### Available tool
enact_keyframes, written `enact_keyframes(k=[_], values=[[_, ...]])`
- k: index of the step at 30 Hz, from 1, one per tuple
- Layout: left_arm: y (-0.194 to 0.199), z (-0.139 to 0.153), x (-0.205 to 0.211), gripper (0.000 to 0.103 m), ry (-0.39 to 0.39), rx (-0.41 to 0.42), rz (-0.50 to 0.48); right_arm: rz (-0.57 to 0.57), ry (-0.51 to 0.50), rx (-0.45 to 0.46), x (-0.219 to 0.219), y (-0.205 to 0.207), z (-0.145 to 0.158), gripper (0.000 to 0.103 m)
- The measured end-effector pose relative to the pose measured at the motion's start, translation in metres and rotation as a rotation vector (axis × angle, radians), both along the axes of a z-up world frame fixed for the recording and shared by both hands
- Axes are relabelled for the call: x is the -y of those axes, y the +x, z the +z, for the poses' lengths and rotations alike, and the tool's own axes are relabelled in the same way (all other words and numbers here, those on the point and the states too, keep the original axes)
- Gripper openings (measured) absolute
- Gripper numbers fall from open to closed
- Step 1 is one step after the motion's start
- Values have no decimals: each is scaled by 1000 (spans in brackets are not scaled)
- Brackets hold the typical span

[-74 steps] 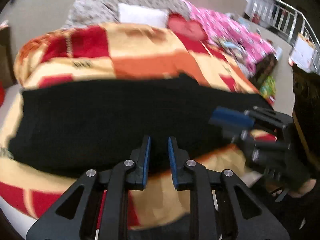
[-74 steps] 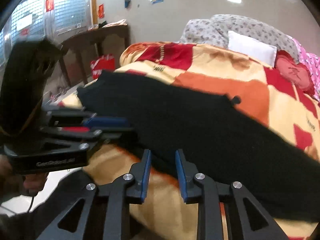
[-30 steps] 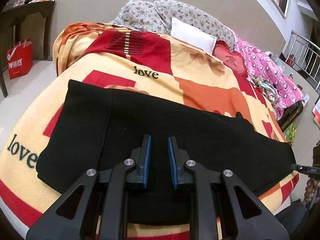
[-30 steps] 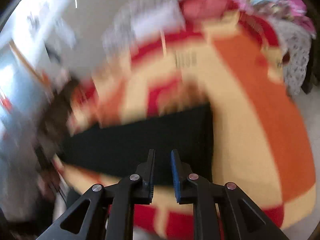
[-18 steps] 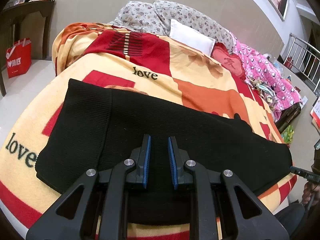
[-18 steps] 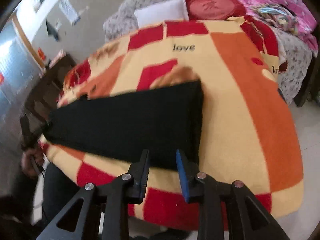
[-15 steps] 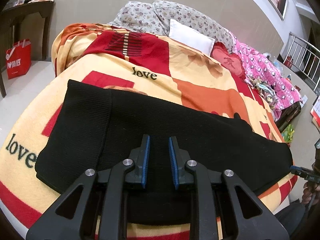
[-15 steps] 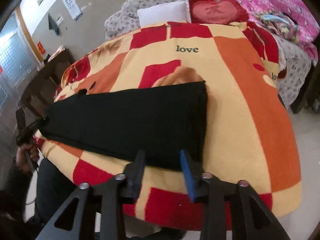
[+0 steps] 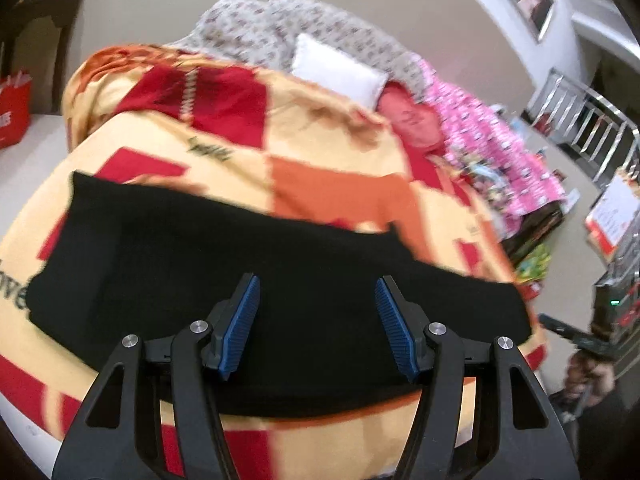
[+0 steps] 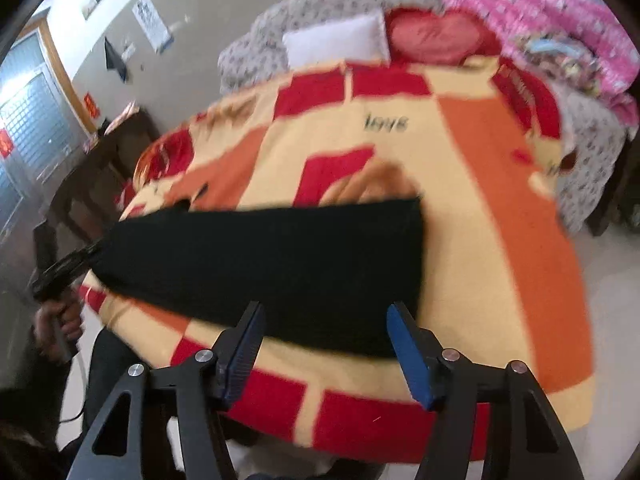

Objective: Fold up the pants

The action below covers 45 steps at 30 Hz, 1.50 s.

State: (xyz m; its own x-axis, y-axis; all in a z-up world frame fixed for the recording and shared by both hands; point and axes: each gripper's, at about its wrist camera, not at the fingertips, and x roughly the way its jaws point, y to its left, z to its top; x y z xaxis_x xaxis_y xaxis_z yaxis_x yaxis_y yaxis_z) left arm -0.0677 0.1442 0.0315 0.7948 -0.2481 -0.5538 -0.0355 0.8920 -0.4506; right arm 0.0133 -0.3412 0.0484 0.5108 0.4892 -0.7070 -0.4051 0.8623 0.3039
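Black pants lie flat and long across a red, orange and yellow checked blanket on a bed. They also show in the right wrist view, tapering toward the left. My left gripper is open and empty, hovering above the pants' near edge around the middle. My right gripper is open and empty, just short of the pants' wide end near the bed's front edge. The left gripper also shows in the right wrist view, at the pants' narrow end.
A white pillow, a red heart cushion and a pink quilt lie at the head of the bed. A dark wooden table stands beside the bed. A metal railing is at the far right.
Both grippers have opened wide from nearly shut. The left view has swung a little to the right; the right gripper has drawn slightly closer to the pants' wide end.
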Motion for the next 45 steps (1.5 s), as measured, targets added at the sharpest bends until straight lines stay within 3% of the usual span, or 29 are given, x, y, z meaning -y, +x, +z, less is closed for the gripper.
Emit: enact_keyframes(k=[3,5,7,9,12,15,17,19,22,24,25,45], values=[[4,-1,22,60,-40,26,-21,-86,-23,37,9,13,3,61],[12,-10,37,60,-30,-1,-28,-180,-81,74,14,33,2,61],[19,-23,50,60,-33,-42,-37,-283,-112,32,19,64,-5,61],[17,-28,61,60,26,-27,-21,-345,-139,-24,21,95,-15,61],[11,-23,71,60,70,23,-29,-308,-207,-51,11,138,-31,61],[15,-27,74,60,85,-1,-29,-216,-205,-35,-8,158,-33,61],[16,-29,72,60,71,-5,-30,-151,-315,8,-29,162,-38,65],[13,-30,69,60,53,1,-32,-139,-367,38,-35,164,-39,77],[10,-31,65,60,25,4,-34,-150,-286,-21,-19,172,-44,97],[9,-31,62,60,11,7,-34,-131,-300,-23,-24,171,-46,103],[8,-31,61,60,3,8,-36,-129,-332,-11,-30,169,-45,103],[5,-33,49,60,-78,12,-41,-127,-319,-21,-29,169,-46,103]])
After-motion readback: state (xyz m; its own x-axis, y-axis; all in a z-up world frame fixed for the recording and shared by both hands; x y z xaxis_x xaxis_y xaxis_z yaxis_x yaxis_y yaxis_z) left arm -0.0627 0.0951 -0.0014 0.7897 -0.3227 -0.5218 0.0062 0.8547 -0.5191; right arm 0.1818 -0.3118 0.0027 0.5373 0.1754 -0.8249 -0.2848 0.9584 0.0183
